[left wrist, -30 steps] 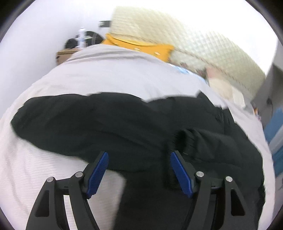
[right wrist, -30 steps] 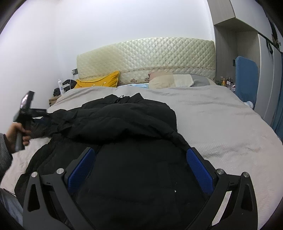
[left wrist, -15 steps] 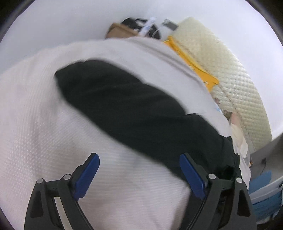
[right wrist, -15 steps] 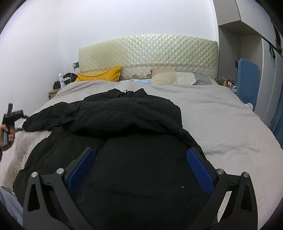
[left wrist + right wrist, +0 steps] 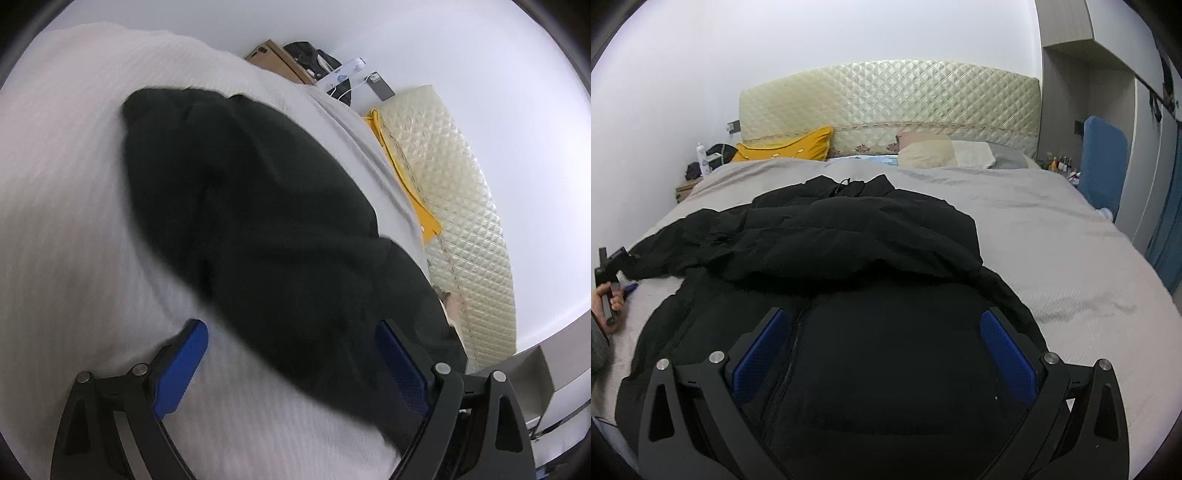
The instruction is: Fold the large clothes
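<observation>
A: Left wrist view: left gripper (image 5: 291,350) jaws wide apart, nothing between the blue pads (image 5: 181,369). Black sleeve (image 5: 258,221) lies just ahead on the bedspread (image 5: 74,221), not gripped.

B: Right wrist view: right gripper (image 5: 882,339) also spread wide, empty, hovering over the black jacket (image 5: 849,277). Jacket sits mid-bedspread (image 5: 1071,240), well short of the headboard (image 5: 886,96), one sleeve folded across its chest.

A: Any writing?

B: None readable. Bottle (image 5: 703,158) label beside the headboard is too small.

A: Hand pose?

B: Left hand (image 5: 604,299) at the jacket's far sleeve end, fist wrapped round the gripper handle.
</observation>
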`<action>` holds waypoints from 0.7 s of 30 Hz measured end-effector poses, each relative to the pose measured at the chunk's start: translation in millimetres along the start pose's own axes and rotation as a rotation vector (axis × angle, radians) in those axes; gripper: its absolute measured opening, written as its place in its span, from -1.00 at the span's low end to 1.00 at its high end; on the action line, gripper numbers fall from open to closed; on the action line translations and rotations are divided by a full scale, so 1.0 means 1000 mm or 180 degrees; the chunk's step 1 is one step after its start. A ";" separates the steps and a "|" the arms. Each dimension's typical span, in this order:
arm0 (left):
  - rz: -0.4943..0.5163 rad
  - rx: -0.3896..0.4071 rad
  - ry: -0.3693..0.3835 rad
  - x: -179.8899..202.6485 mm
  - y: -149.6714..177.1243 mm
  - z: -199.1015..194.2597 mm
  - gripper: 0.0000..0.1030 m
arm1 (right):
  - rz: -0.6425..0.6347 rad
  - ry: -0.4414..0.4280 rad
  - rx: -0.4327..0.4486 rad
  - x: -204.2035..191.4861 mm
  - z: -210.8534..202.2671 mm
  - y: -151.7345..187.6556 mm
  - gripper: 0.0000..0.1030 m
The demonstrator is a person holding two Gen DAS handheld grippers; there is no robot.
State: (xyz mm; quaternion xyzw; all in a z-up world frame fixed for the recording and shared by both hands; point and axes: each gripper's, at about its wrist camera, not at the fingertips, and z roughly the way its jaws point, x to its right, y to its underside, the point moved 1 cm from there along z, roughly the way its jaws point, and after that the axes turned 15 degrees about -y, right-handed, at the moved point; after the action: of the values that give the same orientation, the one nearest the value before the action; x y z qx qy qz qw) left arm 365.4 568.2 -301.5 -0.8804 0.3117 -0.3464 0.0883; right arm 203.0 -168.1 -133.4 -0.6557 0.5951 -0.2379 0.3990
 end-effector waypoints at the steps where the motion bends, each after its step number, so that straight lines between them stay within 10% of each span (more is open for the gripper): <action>1: 0.0008 0.0031 -0.0027 0.003 -0.006 0.005 0.79 | -0.0024 0.0019 -0.0004 -0.002 0.002 0.000 1.00; 8: -0.0245 0.0290 -0.0026 0.003 -0.032 0.015 0.50 | -0.0081 0.0076 -0.0104 -0.005 0.015 0.000 1.00; 10: -0.0234 0.0276 -0.0029 0.004 -0.038 0.019 -0.12 | -0.0081 0.0065 -0.0126 -0.004 0.017 0.001 1.00; 15: 0.0078 0.0355 -0.0143 0.019 -0.042 0.002 -0.77 | -0.0039 0.0007 -0.0075 0.000 0.009 0.000 1.00; 21: 0.0473 0.0653 -0.0372 0.063 -0.037 -0.052 -0.88 | 0.0034 -0.0125 0.0016 0.003 -0.004 -0.001 1.00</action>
State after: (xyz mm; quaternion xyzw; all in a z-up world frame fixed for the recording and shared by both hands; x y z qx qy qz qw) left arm 384.7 562.5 -213.9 -0.8599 0.3333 -0.3171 0.2212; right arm 200.7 -171.7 -130.2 -0.6561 0.5901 -0.2244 0.4136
